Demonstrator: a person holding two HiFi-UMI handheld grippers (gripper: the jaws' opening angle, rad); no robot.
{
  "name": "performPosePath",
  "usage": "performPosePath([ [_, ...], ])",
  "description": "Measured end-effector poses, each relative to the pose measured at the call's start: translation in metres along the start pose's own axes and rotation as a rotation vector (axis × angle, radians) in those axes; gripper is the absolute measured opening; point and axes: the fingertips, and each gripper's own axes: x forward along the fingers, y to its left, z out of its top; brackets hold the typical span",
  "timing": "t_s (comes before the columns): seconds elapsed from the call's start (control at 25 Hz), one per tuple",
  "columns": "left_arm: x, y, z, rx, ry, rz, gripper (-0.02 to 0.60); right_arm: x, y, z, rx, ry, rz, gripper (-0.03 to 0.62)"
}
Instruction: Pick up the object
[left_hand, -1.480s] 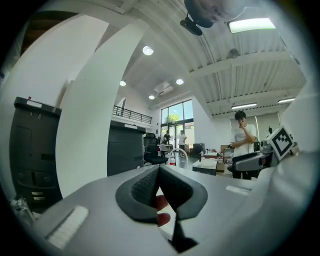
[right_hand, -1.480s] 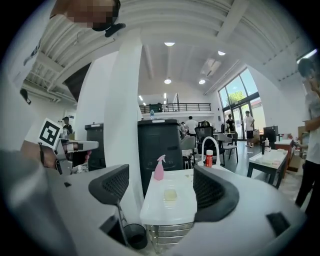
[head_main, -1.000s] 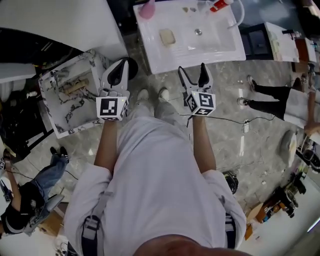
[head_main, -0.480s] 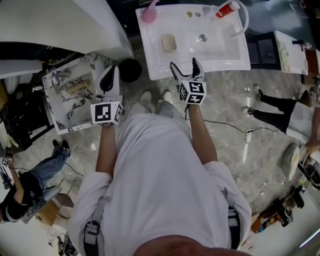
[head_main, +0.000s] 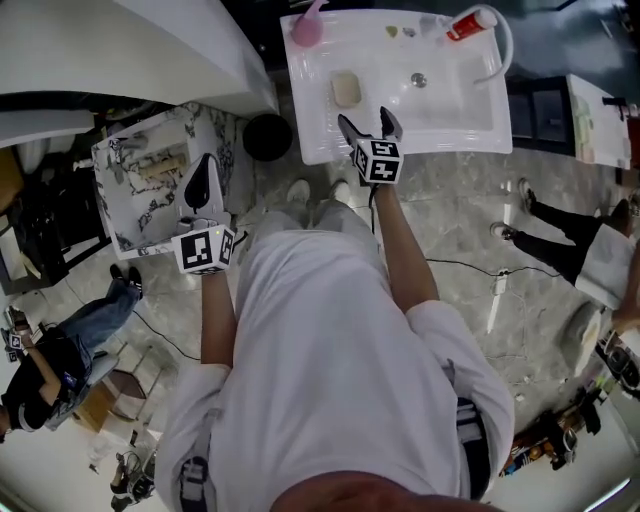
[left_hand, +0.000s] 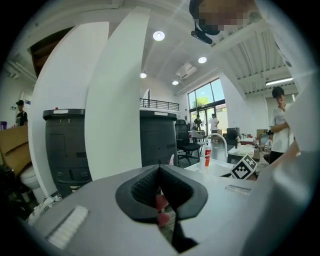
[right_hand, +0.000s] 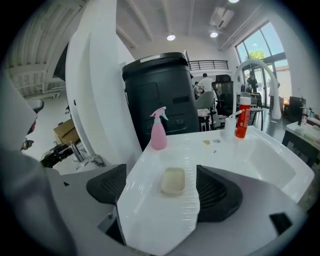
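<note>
Head view, pale yellow rounded bar of soap (head_main: 346, 89) lying flat on white sink (head_main: 312, 115) ledge, right gripper (head_main: 367, 128) near it, left gripper (head_main: 205, 185) well apart, left gripper view, jaws pressed together, empty, right gripper view, jaws spread wide, soap framed between them, untouched, red bottle (right_hand: 243, 117) label too small to read.

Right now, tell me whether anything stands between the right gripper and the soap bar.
Nothing visible does. The right gripper's open jaws frame the soap bar over bare sink counter; the pink spray bottle stands beyond it.
</note>
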Motion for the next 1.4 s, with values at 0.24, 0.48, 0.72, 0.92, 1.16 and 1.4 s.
performPosePath([
  [0.24, -0.029, 0.017, -0.016, -0.013, 0.053, 0.115, 0.000, 0.039, -0.003, -0.021, -0.004, 0.096, 0.030, 0.448],
  [0.48, -0.063, 0.031, -0.029, -0.021, 0.104, 0.226, 0.000, 0.073, -0.009, -0.039, 0.042, 0.174, 0.022, 0.451],
  [0.72, -0.097, 0.045, -0.038, -0.027, 0.148, 0.330, 0.002, 0.104, -0.018, -0.055, 0.079, 0.254, -0.001, 0.457],
  [0.92, -0.118, 0.051, -0.046, -0.038, 0.177, 0.403, 0.002, 0.124, -0.028, -0.065, 0.106, 0.311, -0.024, 0.459],
  [1.16, -0.131, 0.050, -0.049, -0.056, 0.193, 0.452, 0.001, 0.141, -0.033, -0.080, 0.093, 0.385, -0.036, 0.457],
  [1.4, -0.135, 0.052, -0.051, -0.053, 0.202, 0.471, 0.000, 0.148, -0.035, -0.091, 0.097, 0.419, -0.052, 0.448],
])
